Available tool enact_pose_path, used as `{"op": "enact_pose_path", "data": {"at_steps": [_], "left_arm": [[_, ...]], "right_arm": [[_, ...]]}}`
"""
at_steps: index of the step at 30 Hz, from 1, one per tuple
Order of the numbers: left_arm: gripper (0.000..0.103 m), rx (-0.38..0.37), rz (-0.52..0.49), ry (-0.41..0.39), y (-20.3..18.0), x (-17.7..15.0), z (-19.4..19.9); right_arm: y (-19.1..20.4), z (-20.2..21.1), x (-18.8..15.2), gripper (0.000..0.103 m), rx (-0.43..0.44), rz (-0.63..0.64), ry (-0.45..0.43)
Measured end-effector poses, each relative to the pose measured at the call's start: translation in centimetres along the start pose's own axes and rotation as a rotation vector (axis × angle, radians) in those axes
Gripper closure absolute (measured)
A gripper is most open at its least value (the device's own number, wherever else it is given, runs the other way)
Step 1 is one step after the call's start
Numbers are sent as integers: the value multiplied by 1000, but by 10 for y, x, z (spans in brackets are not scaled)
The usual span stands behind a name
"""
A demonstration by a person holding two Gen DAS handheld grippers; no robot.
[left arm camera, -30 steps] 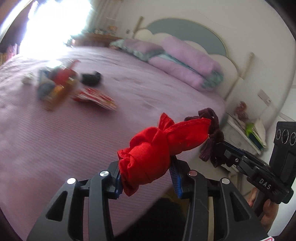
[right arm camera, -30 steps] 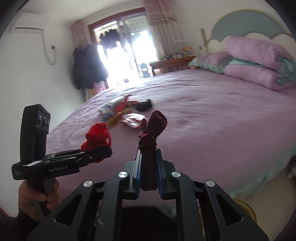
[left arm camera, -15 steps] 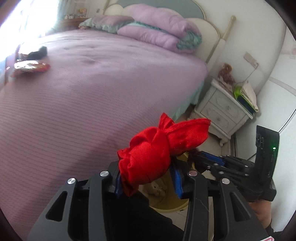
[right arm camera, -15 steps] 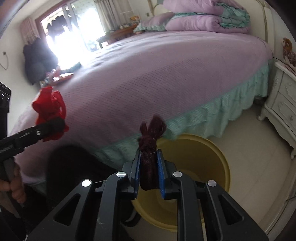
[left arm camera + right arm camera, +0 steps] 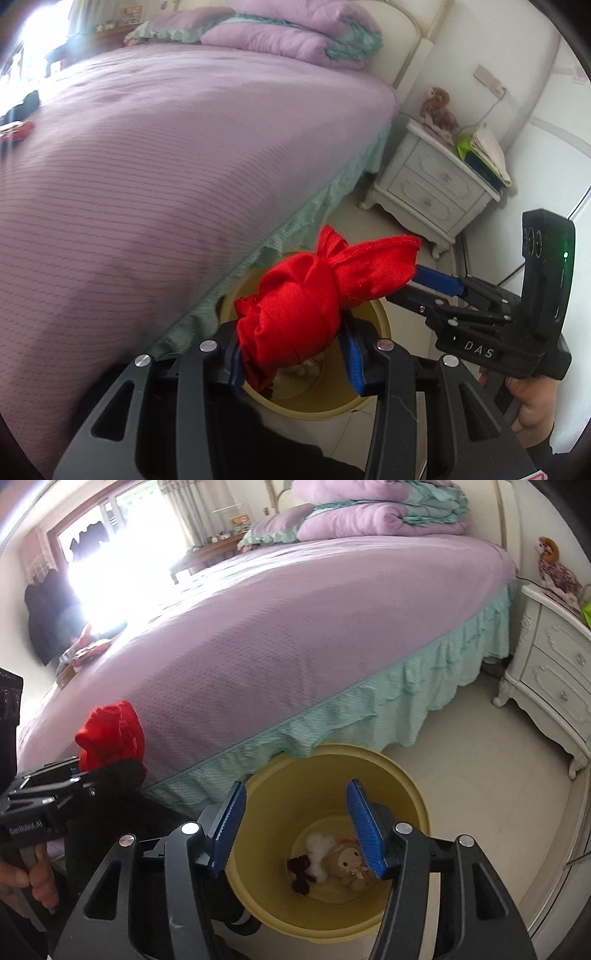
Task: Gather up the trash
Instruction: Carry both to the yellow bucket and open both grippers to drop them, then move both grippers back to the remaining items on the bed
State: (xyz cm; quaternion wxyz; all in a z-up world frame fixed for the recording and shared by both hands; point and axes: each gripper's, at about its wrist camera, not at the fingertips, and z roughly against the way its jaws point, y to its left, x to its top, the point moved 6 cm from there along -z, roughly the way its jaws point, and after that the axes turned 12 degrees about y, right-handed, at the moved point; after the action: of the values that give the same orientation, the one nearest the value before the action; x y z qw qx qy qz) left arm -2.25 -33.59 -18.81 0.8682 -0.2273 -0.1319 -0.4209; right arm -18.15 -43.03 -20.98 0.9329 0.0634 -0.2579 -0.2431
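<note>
Presently, the right gripper [image 5: 295, 823] hangs directly above the yellow bin [image 5: 399, 775], its jaws spread wide with nothing between them. At the bin's bottom lie a dark maroon cloth knot [image 5: 301, 873], a white wad [image 5: 320, 847] and a small plush doll [image 5: 349, 866], all touching one another. The bin stands on the tiled floor [image 5: 491, 775], just beside the green bed skirt [image 5: 332, 709].

The left gripper [image 5: 293, 356] is level with the bed's edge, its jaws pinching a knotted red cloth bundle [image 5: 314, 299] at its lower part; the bundle's loose end points toward the right gripper. From the left wrist view the bundle sits over the near rim of the bin.

Further trash [image 5: 86, 651] lies on the purple bedspread [image 5: 295, 627], well apart from both grippers. A white nightstand [image 5: 432, 184] stands by the headboard.
</note>
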Motion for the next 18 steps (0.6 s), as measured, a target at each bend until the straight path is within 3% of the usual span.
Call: {"op": "enact_pose_path", "data": {"at_steps": [8, 13, 18], "left_arm": [[56, -35, -45, 78, -26, 8, -41], [25, -32, -85, 113, -43, 8, -58], [16, -39, -110, 121, -52, 6, -62]], "right_arm": [[-33, 8, -7, 47, -26, -71, -8], [-46, 11, -8, 46, -40, -94, -15], [-47, 10, -7, 44, -42, -99, -10]]}}
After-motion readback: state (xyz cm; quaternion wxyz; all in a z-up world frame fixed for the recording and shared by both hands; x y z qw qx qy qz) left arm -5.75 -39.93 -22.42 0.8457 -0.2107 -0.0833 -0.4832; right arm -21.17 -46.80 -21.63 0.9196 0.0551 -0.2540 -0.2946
